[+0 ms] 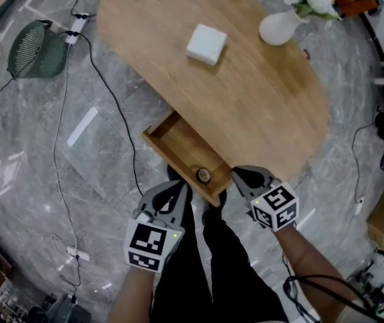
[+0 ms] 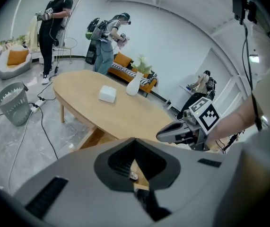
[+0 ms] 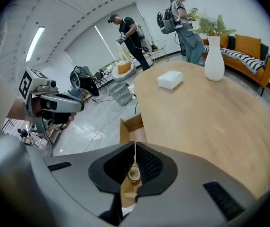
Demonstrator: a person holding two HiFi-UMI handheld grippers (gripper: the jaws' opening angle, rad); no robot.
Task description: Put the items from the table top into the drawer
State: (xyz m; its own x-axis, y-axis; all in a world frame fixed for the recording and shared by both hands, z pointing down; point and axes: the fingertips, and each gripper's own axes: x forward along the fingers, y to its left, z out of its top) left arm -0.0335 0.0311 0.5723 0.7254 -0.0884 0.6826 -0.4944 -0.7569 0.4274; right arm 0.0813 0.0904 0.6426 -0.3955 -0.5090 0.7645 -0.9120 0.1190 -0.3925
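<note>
**One Item Down in the Drawer, White Box Waits on the Table**

The drawer (image 1: 167, 142) stands pulled out from the near edge of the wooden table (image 1: 265, 113). There is one thing in it: a small round item (image 1: 203, 175) lying flat on the drawer floor, close to the front panel, at the end nearer the right gripper. The rest of the drawer floor shows bare wood.

Up on the tabletop sits the white box (image 1: 206, 44), well apart from the drawer, towards the far side. Further along stands the white vase (image 1: 279, 27) with pale flowers in it, upright near the table's far edge.

Now the claws. The right gripper (image 1: 239, 174) hangs just beside the drawer's front corner, with its jaws pressed together and nothing pinched. Its own view looks through the narrow slit below the tips and shows the round item down in the drawer. The left gripper (image 1: 178, 187) hovers at the drawer's front, off to the other side. Its jaws also meet at the tips, empty, with drawer wood showing through the gap beneath them.

Out on the marble floor, a green wire wastebasket (image 1: 35, 49) stands left of the table with cables trailing past it. Two people (image 2: 54, 22) stand in the background by an orange sofa (image 3: 248, 48).
</note>
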